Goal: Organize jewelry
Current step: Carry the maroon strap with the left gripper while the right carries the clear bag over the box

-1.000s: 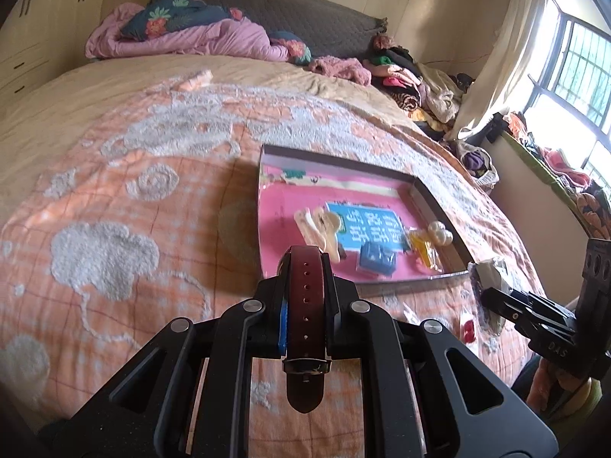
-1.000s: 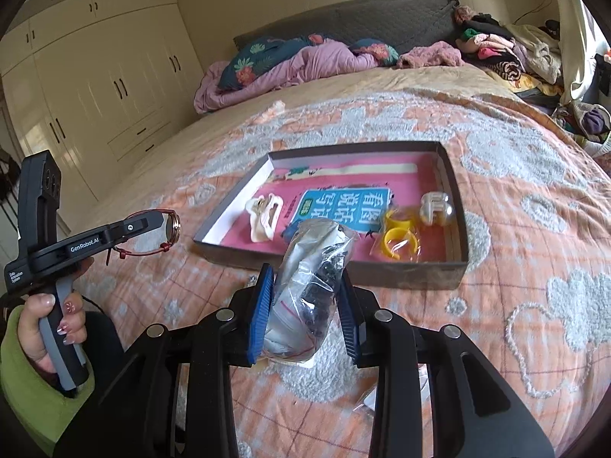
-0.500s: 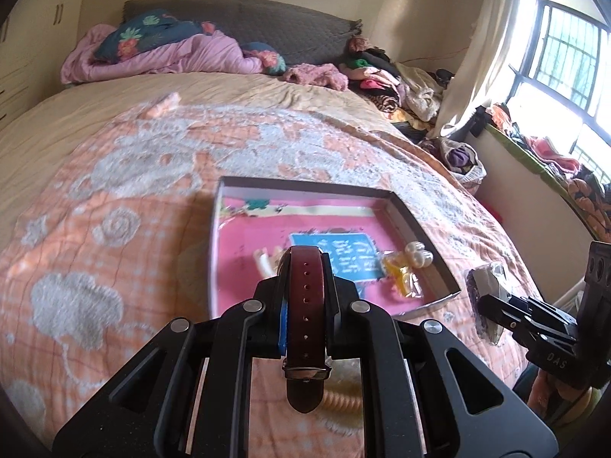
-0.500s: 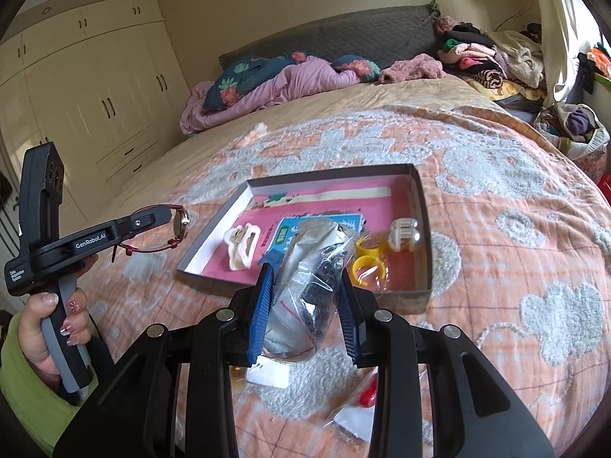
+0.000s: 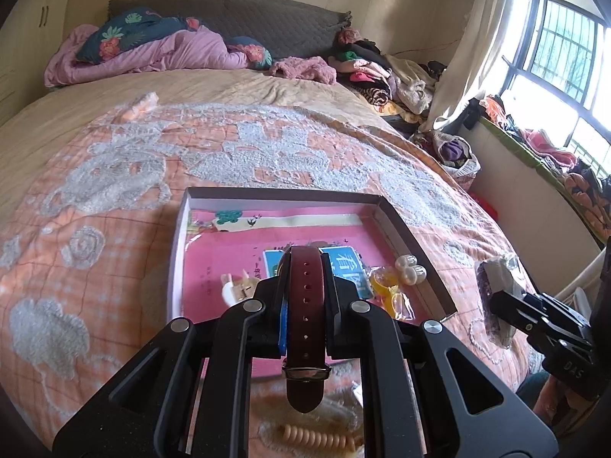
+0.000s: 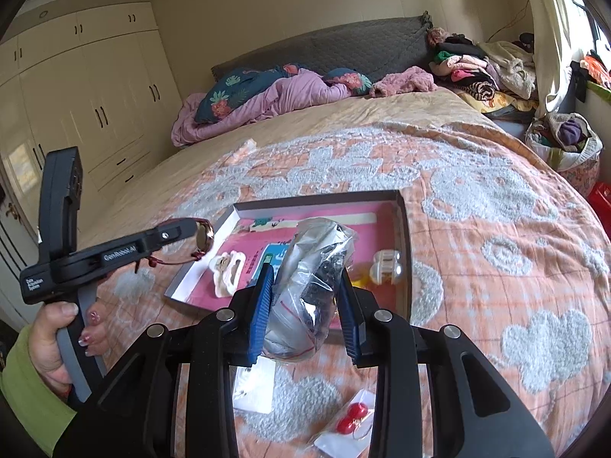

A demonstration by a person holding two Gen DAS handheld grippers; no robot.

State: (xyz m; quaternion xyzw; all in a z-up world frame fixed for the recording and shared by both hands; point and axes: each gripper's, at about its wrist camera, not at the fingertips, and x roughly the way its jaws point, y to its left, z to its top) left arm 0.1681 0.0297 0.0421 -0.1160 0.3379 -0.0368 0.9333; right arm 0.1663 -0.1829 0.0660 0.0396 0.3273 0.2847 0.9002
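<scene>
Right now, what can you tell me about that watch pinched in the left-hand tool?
The watch has a dark reddish-brown strap, leather by its look, with a row of punched holes and a metal buckle near its free end. The left tool is shut on the strap, which runs lengthwise between the fingers. From the right wrist view its round, gold-rimmed face shows, held above the box's left edge.

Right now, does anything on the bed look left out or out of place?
Yes. Red earrings in a small packet and a beaded bracelet lie loose on the blanket, outside the tray that holds the other pieces.
</scene>
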